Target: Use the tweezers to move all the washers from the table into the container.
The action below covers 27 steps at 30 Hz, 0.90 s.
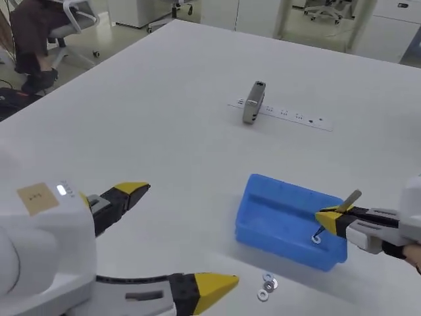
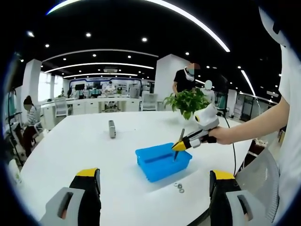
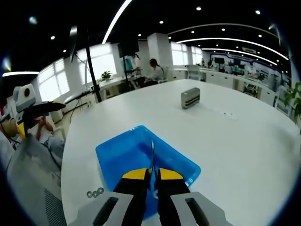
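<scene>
Closed on the tweezers (image 1: 350, 199), the right gripper (image 1: 327, 219) hangs over the blue container (image 1: 263, 197), the left gripper (image 1: 192, 234) gapes empty, and the washers (image 1: 268, 286) at the container's 6 o'clock on the tabletop (image 1: 164, 118) look light, stiff and slippery, best pinched across one rim.

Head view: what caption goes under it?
Right tool holds tweezers over the blue container; loose washers lie on the table nearby.

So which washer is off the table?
The washer at the tweezers' tip, in the blue container; the other washers lie on the table beside it.
</scene>
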Each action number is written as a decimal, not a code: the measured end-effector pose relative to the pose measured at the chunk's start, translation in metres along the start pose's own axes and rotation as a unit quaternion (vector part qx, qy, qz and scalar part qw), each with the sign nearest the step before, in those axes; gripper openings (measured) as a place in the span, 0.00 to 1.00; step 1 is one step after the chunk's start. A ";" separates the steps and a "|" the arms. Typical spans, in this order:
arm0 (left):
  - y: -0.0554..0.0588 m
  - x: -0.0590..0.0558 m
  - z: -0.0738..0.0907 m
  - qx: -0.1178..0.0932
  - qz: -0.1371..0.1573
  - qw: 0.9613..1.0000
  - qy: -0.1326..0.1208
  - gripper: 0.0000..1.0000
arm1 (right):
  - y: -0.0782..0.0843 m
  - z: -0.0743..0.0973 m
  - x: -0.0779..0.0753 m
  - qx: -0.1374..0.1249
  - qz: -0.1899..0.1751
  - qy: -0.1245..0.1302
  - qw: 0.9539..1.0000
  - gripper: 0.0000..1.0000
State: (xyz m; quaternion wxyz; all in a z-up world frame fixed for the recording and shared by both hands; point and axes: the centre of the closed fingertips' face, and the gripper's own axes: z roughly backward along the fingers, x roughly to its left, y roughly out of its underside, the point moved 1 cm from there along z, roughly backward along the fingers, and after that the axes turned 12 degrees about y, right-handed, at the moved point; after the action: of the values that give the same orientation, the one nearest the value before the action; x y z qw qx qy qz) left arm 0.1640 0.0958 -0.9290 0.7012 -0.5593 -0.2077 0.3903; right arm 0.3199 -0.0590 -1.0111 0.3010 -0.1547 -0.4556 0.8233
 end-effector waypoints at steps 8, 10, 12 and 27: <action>0.001 -0.003 -0.001 0.003 -0.002 1.000 0.005 0.99 | -0.016 0.016 0.013 -0.025 0.001 -0.005 1.000 0.04; 0.002 -0.004 -0.001 0.004 -0.002 1.000 0.007 0.99 | -0.020 0.020 0.016 -0.030 0.001 -0.007 1.000 0.04; 0.002 -0.005 -0.002 0.004 -0.002 1.000 0.009 0.99 | -0.025 0.025 0.019 -0.039 0.001 -0.010 0.999 0.04; 0.001 -0.007 -0.001 0.009 -0.006 1.000 0.017 0.99 | -0.039 0.053 0.046 -0.069 -0.009 -0.033 0.997 0.03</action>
State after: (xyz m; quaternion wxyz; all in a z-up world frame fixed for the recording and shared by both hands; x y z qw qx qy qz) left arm 0.1604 0.0900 -0.9295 0.7121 -0.5579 -0.1957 0.3785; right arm 0.2700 -0.0489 -0.9489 0.2820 -0.1441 -0.5225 0.7916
